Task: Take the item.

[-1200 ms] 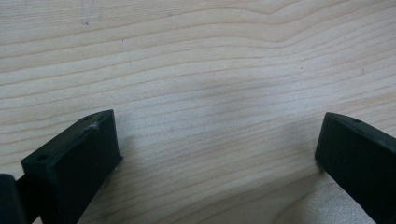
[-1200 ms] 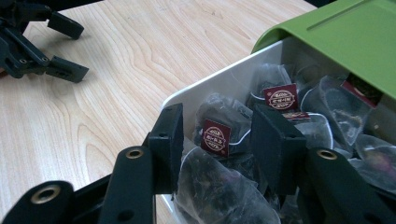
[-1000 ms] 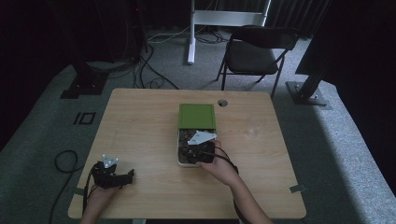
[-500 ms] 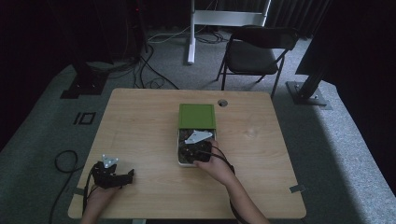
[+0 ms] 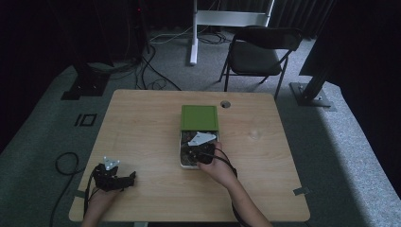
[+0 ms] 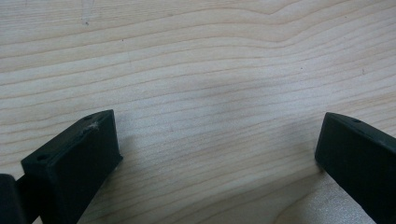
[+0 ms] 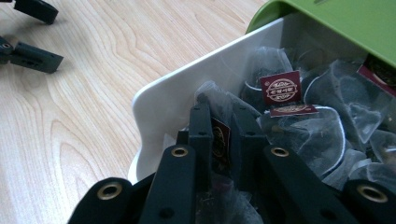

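A white box (image 5: 180, 158) with a green lid (image 5: 199, 117) slid half back stands mid-table, holding several mesh tea bags (image 7: 322, 135) with dark red tags. My right gripper (image 5: 191, 152) reaches into its near end. Its jaws have just been closing, and they now stand shut on one tea bag (image 7: 212, 93), whose red tag (image 7: 220, 136) is pinched between the right gripper (image 7: 219, 108) pads. My left gripper (image 5: 130, 178) rests on the wood at the near left, also seen far off as the left gripper (image 7: 43, 32). The left gripper (image 6: 219, 140) is open over bare wood.
The wooden table (image 5: 142, 123) has a round cable hole (image 5: 225, 103) behind the box. A folding chair (image 5: 257, 52) stands beyond the far edge. Cables (image 5: 66, 163) trail off the table's left side onto the floor.
The right hand and its grey plate shifted only slightly over the box. The left hand and gripper have not moved.
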`<state>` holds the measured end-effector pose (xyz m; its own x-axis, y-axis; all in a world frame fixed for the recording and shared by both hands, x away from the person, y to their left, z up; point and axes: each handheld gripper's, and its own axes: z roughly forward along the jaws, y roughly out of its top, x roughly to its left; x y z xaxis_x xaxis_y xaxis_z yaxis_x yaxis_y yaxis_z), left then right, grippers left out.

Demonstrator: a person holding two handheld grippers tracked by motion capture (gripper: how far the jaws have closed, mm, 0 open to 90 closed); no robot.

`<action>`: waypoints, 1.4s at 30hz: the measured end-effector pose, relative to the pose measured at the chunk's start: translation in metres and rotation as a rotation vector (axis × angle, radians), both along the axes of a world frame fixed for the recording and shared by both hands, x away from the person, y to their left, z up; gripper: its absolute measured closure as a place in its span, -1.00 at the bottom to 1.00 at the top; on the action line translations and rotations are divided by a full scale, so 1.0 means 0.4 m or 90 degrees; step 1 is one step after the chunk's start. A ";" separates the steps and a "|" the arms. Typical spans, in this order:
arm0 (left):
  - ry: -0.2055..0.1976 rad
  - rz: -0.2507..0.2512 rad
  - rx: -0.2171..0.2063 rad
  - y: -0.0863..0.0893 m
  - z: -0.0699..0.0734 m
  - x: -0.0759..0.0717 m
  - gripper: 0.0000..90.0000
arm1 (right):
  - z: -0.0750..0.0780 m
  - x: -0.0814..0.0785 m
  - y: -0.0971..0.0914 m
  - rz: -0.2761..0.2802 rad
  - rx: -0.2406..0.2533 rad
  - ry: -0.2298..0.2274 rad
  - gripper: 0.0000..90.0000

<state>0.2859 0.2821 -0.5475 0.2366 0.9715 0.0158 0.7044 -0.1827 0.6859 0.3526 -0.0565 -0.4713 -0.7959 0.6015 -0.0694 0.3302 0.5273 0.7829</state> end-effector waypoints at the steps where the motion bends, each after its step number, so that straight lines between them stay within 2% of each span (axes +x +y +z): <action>1: 0.000 0.000 0.000 0.000 0.000 0.000 -1.00 | 0.001 0.000 -0.002 -0.003 0.004 -0.002 0.81; 19: -0.001 0.001 -0.001 0.000 0.000 0.000 -1.00 | 0.057 -0.006 -0.034 -0.009 0.062 -0.003 0.81; 27: -0.001 0.001 -0.001 0.000 0.000 0.000 -1.00 | 0.082 -0.009 -0.058 -0.015 0.084 -0.012 0.81; 42: 0.000 0.001 -0.001 0.000 0.000 0.000 -1.00 | 0.134 -0.012 -0.122 -0.025 0.100 -0.034 0.81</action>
<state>0.2860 0.2820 -0.5475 0.2351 0.9719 0.0142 0.7046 -0.1805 0.6862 0.3478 -0.1053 -0.4179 -0.7697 0.6383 -0.0140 0.3034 0.3849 0.8716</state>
